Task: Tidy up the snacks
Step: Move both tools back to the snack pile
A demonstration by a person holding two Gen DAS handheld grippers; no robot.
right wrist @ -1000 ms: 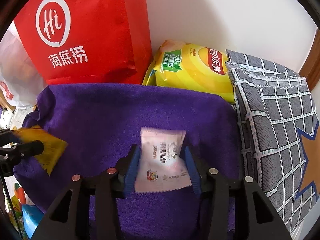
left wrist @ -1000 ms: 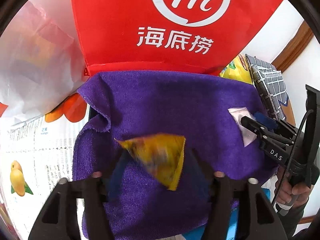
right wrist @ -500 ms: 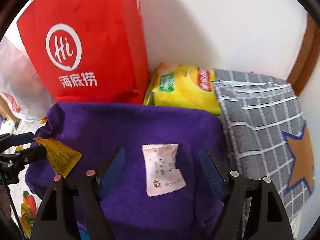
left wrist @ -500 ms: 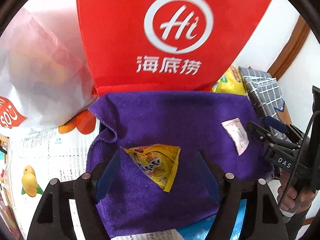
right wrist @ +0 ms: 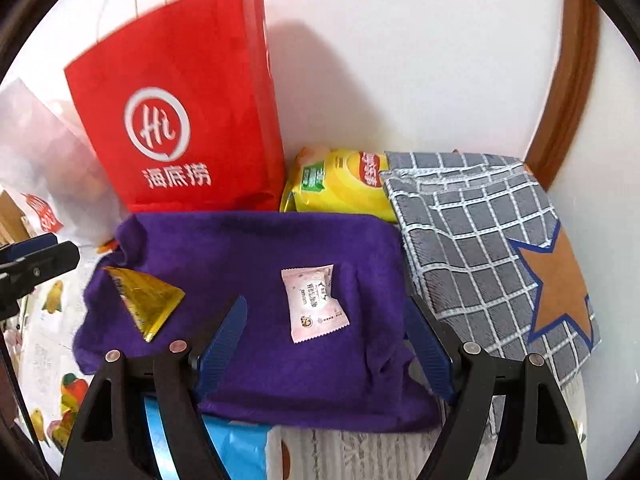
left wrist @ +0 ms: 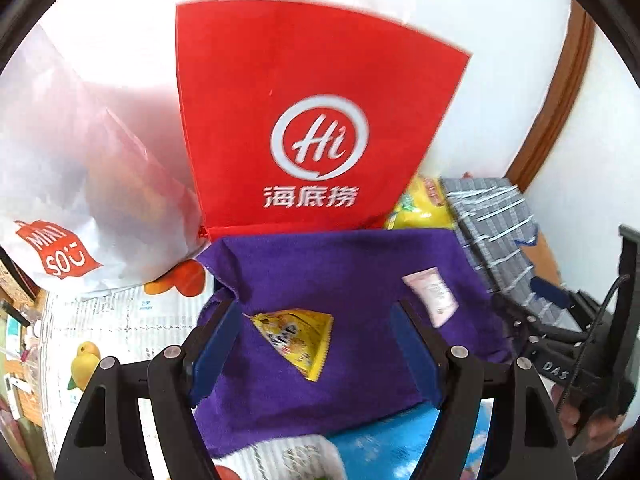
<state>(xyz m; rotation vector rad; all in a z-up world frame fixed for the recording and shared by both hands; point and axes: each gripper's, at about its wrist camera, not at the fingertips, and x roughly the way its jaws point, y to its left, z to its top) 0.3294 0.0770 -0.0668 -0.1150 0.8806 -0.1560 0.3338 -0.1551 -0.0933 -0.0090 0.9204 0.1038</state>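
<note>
Left wrist view: left gripper (left wrist: pixel 316 344) open, nothing pinched. Yellow triangular snack (left wrist: pixel 298 340) flat on purple towel (left wrist: pixel 340 264), between the blue pads but clear of both. Pink snack packet (left wrist: pixel 432 294) beyond the right pad, toward right gripper (left wrist: pixel 544 322) at frame edge. Red bag (left wrist: pixel 316 128) upright behind towel.

Right wrist view: right gripper (right wrist: pixel 324 344) open too, jaws parted within the last second, empty. Pink snack packet (right wrist: pixel 314 302) just ahead of the gap, untouched. Yellow triangular snack (right wrist: pixel 146 300) off to the left, near the left gripper (right wrist: pixel 36 264). Yellow chip bag (right wrist: pixel 340 184) and checked cloth (right wrist: pixel 480 240) beyond.

Step, by judgement: both snacks placed on towel, release done. Next likely: fetch further snacks, or realign these two.
</note>
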